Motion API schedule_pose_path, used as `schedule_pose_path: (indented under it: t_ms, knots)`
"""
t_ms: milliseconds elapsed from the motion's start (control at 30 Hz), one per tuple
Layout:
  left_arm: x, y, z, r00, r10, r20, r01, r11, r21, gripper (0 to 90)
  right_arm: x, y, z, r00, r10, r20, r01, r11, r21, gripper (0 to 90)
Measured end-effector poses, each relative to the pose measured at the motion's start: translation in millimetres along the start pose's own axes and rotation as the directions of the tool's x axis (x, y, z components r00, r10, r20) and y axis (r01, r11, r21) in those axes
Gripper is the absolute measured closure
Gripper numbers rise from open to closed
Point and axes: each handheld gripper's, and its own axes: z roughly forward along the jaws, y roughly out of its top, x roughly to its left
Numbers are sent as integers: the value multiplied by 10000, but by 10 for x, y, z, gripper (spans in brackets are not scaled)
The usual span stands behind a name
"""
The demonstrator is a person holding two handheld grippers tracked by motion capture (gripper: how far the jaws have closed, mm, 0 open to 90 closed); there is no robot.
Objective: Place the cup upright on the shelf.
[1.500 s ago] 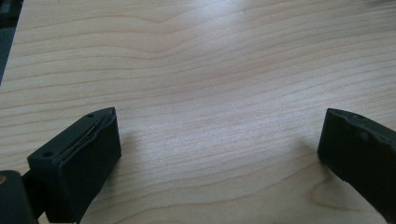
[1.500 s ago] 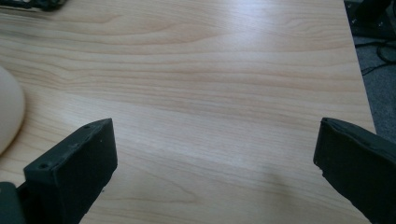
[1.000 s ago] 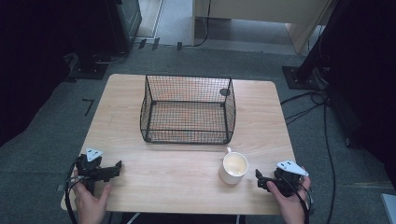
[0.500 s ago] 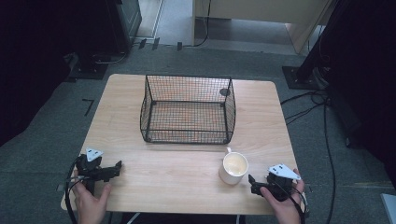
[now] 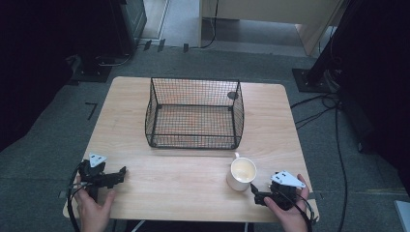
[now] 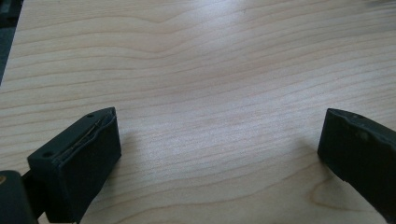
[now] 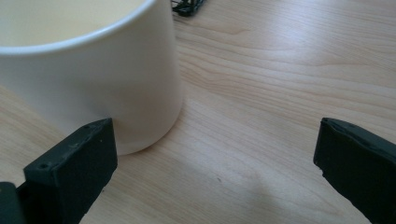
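The white cylindrical ceramic mug (image 5: 242, 173) stands near the front right corner of the light wooden table (image 5: 193, 164), just beside the right gripper (image 5: 256, 193) (jaws spread, empty). The approach should centre the mug wall between both jaws before closing. The left gripper (image 5: 120, 175) rests spread near the front left corner.

The left black two-jaw gripper (image 5: 121, 173) wears a grey three-cornered plate on top, and a black cable loops from its rear. The right black two-jaw gripper (image 5: 255, 192) carries the same plate and cable. Its blocky matt jaws show small round holes and scuffed edges. Both hands are bare
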Motion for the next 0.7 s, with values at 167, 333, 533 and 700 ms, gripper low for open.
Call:
schedule_pose_path:
  t_ms: [167, 333, 533, 700]
  knots:
    - [0, 0, 0, 10000, 1, -1, -1, 10000, 1, 0, 46, 11, 14, 9995, -107, -288, 108, 9999, 4, 0]
    - [0, 0, 0, 10000, -2, -1, 2, 10000, -1, 0, 102, 26, 20, 9982, -257, -544, 256, 9997, -27, 0]
    - [0, 0, 0, 10000, 1, -1, -1, 10000, 1, 0, 192, 53, 46, 9960, -431, -782, 427, 9991, -67, 0]
    - [0, 0, 0, 10000, 2, -1, -2, 10000, -3, 0, 252, 81, 65, 9951, -357, -918, 343, 9993, -161, 0]
